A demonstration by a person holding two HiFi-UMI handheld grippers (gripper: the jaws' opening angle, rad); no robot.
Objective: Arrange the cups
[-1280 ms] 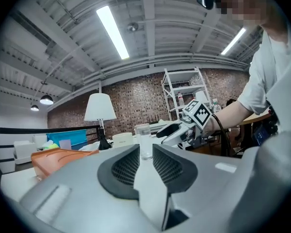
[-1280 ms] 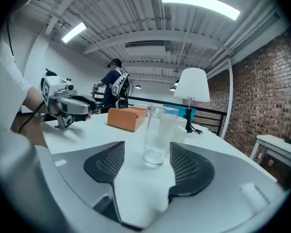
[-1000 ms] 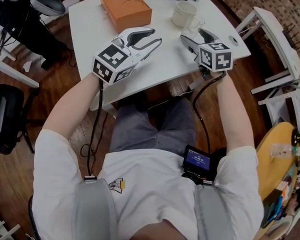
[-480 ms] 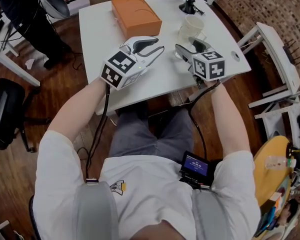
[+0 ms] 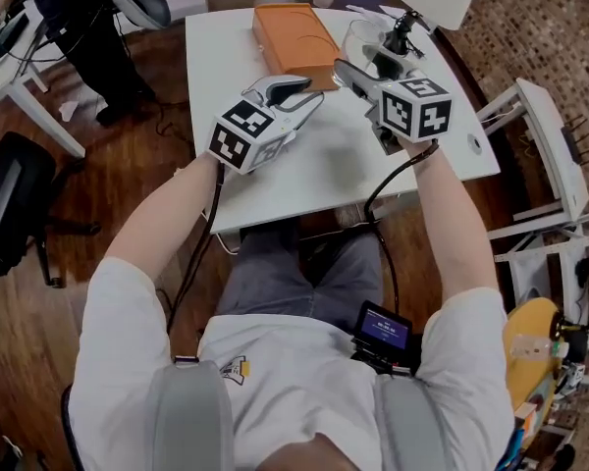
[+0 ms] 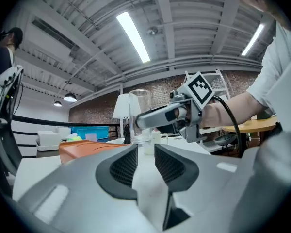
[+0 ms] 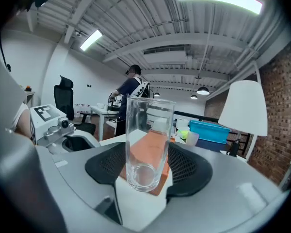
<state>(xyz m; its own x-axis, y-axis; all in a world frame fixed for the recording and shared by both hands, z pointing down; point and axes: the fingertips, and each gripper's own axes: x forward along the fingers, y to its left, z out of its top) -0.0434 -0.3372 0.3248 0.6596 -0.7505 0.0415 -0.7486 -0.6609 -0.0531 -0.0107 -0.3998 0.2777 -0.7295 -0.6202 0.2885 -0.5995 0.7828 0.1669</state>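
Clear glass (image 7: 149, 130) | right claw (image 7: 146, 173), just closing, grips it | indistinct in head view

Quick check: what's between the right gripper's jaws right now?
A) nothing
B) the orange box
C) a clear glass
C: the right gripper view shows the clear glass held by the right gripper, whose jaws have just been closing on it.

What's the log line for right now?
right gripper: jaws just closed on clear glass, held up | left gripper: jaws slightly apart, empty
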